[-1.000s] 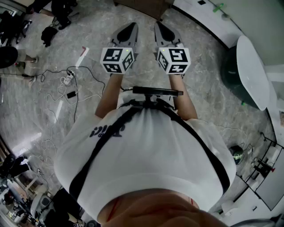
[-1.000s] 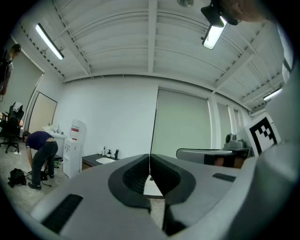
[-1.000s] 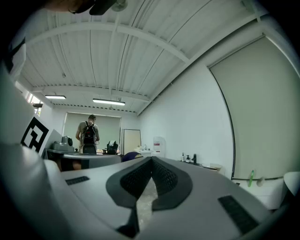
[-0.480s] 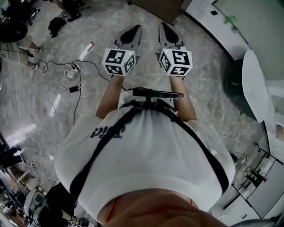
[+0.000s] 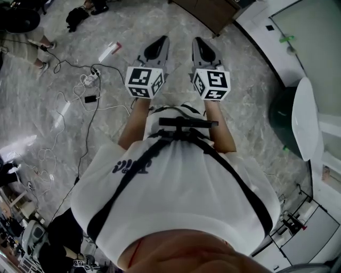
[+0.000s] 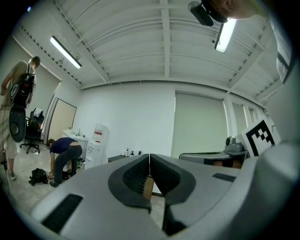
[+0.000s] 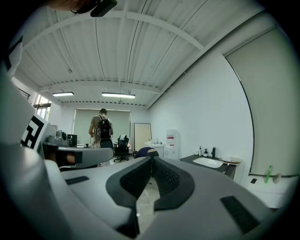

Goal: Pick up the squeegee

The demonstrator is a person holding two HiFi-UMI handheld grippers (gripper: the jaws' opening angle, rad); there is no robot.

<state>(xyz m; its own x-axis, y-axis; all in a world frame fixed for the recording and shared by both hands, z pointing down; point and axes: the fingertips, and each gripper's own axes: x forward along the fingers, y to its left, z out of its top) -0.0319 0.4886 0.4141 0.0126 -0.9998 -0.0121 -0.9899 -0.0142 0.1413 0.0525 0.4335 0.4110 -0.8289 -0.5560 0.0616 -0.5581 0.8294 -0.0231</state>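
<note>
Head view | left hand-held gripper clenched, empty | right hand-held gripper same | floor cables left, cabinet ahead

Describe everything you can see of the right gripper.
The right gripper is a grey, plastic-looking body with two jaws lined by dark ribbed pads. The jaws are shut, tips together, with nothing between them. A cube with black-and-white square markers sits at its rear. It points level above the marbled floor, beside the left gripper but apart from it; no object touches it.
</note>
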